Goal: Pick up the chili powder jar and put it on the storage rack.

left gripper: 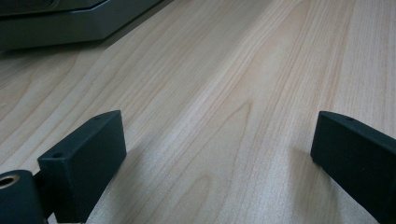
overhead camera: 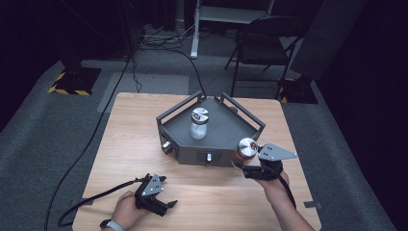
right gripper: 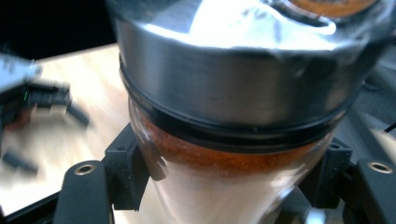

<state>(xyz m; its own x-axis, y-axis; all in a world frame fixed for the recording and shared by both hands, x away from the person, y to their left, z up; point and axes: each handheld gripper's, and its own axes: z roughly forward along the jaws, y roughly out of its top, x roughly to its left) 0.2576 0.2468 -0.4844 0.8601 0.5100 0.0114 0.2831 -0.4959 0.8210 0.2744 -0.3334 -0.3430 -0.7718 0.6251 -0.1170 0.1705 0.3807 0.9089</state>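
A glass spice jar [overhead camera: 247, 148] with a steel lid and orange powder inside is held above the table's right side, just off the front right corner of the grey tray [overhead camera: 226, 130]. My right gripper [overhead camera: 244, 161] is shut on it. In the right gripper view the jar [right gripper: 233, 93] stands close up, and the pads [right gripper: 122, 170] press on its glass below the lid. A second jar [overhead camera: 198, 123] with white contents stands upright on the tray. My left gripper [overhead camera: 168, 191] rests low on the wooden table [overhead camera: 130, 144] at the front left, open [left gripper: 215, 154] with nothing between its fingers.
The tray has raised rails along its back and sides. A small brownish jar [overhead camera: 167, 147] sits at its front left corner. A cable [overhead camera: 96, 197] trails left from the left gripper. A folding chair [overhead camera: 262, 45] stands on the carpet behind the table.
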